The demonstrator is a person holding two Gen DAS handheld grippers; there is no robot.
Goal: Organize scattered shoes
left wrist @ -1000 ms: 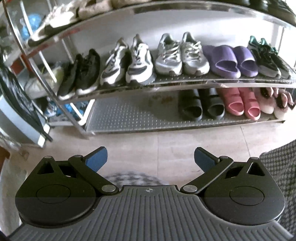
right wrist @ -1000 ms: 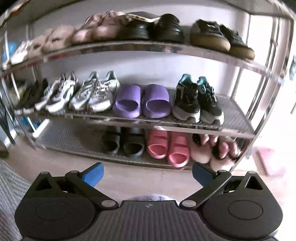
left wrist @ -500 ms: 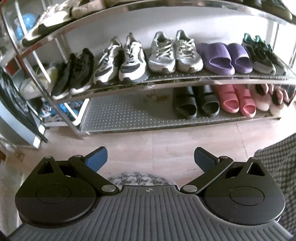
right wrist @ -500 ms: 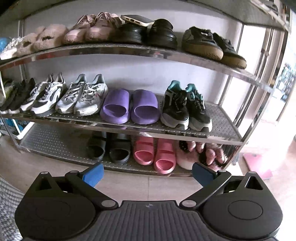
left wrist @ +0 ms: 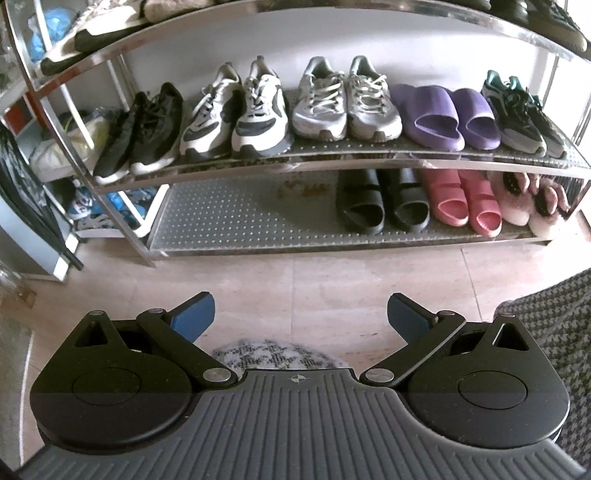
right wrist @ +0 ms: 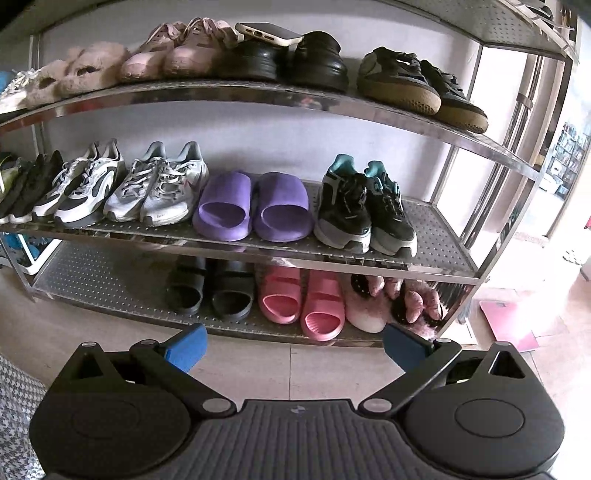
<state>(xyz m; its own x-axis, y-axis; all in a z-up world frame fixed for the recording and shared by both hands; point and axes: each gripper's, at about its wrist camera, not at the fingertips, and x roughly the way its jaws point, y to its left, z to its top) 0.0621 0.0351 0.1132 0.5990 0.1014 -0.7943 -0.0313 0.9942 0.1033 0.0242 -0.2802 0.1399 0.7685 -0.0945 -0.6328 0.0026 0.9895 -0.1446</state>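
A metal shoe rack (left wrist: 332, 160) (right wrist: 258, 94) stands ahead with pairs lined up. On its middle shelf are black sneakers (left wrist: 142, 133), white-grey sneakers (left wrist: 236, 114), silver sneakers (left wrist: 347, 105), purple slides (left wrist: 448, 116) (right wrist: 253, 206) and dark teal-lined sneakers (right wrist: 364, 210). On the bottom shelf are black slides (left wrist: 382, 201), pink slides (left wrist: 463, 201) and furry pink slippers (right wrist: 391, 304). My left gripper (left wrist: 301, 317) is open and empty above the floor. My right gripper (right wrist: 293, 349) is open and empty, close to the bottom shelf.
The top shelf holds fuzzy slippers (right wrist: 79, 72), pink sneakers, black shoes with a phone (right wrist: 267, 33) on them, and dark gum-soled sneakers. The bottom shelf's left half (left wrist: 229, 216) is bare mesh. A houndstooth fabric (left wrist: 550, 350) is at the right; a pink scale (right wrist: 511, 323) lies on the floor.
Both grippers have risen and pulled back a little, so the rack sits lower in the views. Both stay open and empty. No shoe has moved.
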